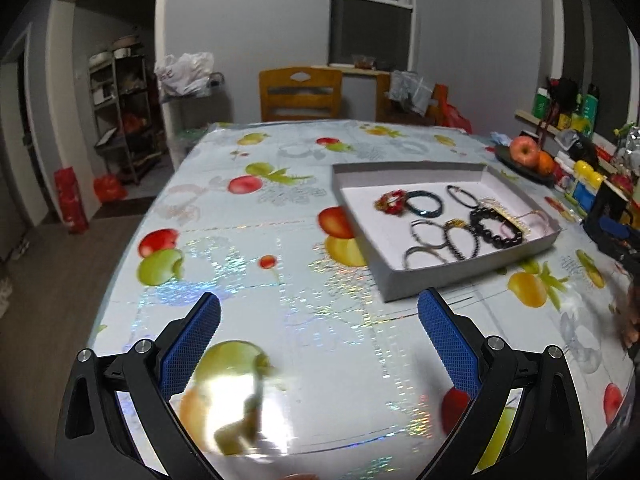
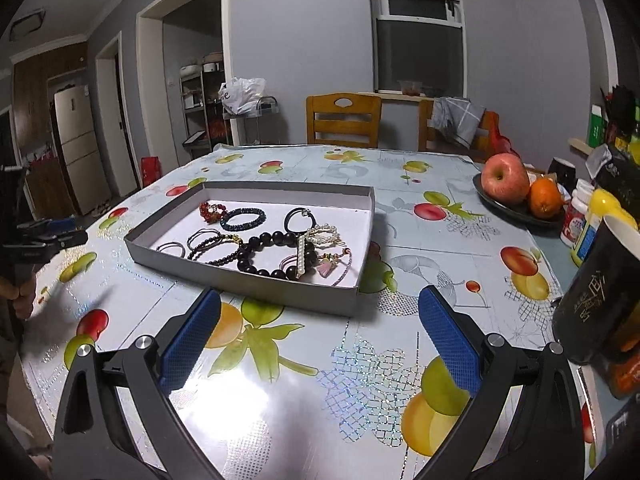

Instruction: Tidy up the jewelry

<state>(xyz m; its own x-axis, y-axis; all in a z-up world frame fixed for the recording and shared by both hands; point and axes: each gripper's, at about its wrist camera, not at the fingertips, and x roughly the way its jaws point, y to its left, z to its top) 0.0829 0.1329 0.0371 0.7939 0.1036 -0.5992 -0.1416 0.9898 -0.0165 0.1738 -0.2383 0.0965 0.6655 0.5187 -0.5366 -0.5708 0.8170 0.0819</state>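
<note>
Fruit pictures cover the shiny tabletop. Both grippers hang low over it, pointing at a flat grey box full of bracelets. The left gripper has its jaws wide open, holding nothing. The right gripper is wide open and empty too, just beside the box.

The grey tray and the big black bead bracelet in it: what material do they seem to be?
Grey tray: probably cardboard, matte; thin folded walls, white inside.
Big black bead bracelet: glossy round beads with highlights, maybe polished stone, glass or wood; I cannot tell which.
</note>
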